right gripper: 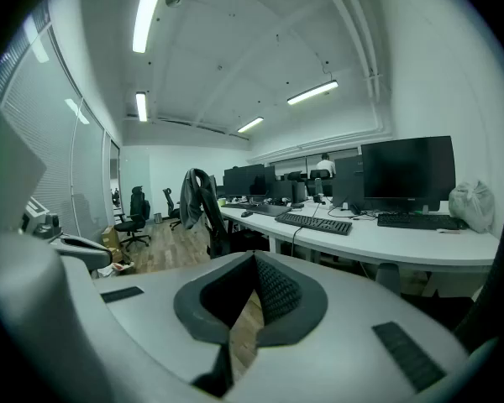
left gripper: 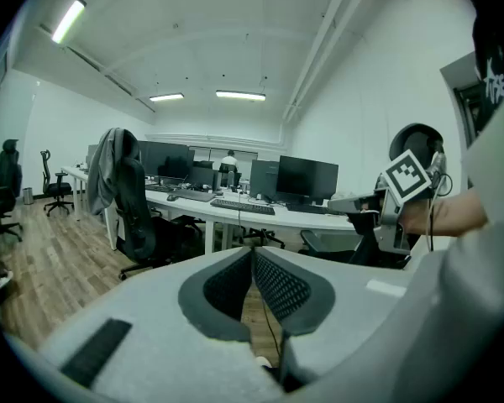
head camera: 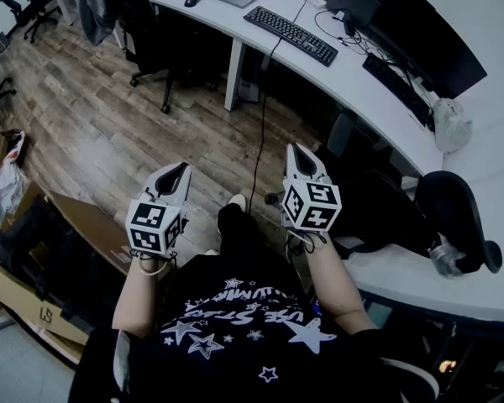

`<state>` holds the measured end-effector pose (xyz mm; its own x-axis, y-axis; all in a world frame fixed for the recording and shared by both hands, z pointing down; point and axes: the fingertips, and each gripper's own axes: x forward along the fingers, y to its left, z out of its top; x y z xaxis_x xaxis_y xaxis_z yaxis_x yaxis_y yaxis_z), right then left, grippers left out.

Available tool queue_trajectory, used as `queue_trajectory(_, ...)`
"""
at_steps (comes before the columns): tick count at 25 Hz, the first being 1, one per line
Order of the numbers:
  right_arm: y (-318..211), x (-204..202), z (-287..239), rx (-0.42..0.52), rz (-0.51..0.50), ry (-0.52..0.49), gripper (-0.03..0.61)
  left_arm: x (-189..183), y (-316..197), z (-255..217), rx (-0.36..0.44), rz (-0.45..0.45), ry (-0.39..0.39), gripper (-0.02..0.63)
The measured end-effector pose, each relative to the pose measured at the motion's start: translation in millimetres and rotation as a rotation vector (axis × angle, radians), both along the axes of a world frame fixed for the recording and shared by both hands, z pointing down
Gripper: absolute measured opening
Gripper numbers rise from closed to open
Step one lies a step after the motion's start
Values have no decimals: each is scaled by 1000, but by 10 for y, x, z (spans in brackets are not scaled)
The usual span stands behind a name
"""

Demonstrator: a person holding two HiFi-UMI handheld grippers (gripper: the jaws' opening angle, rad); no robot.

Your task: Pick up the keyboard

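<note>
Keyboard (head camera: 290,34): lay on the desk (head camera: 336,78), well apart from left gripper (head camera: 181,169) and right gripper (head camera: 298,151), both closed and empty; a good approach probably needed jaws opened first, one at each end.

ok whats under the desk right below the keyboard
A white desk leg, a black cable dropping to the wood floor and a dark box beside the leg. Further back is covered by the desktop.

A black keyboard (head camera: 291,35) lies on the curved white desk (head camera: 353,86).
</note>
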<state>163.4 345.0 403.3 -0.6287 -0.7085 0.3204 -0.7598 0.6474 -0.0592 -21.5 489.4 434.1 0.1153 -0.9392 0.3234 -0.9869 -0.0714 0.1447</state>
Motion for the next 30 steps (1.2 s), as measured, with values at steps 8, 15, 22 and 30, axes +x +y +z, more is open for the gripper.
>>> queue_trajectory(8,-146,-158,103,-16,12,-1,2,-243,-28,38,-12,-28,-13,29)
queue_trajectory(15,-595,-418,28,-12,20,-70,3,-511,-503,-50,13,-1,4,31)
queue_trajectory(22,-1407,-684,-91,1,31,-137,70,-626,-1356,-257,44,92,-29,200)
queue_trajectory(30,-2304,-600,-100,7,84,-183,394,-582,-2366,-287,48,188,-33,379)
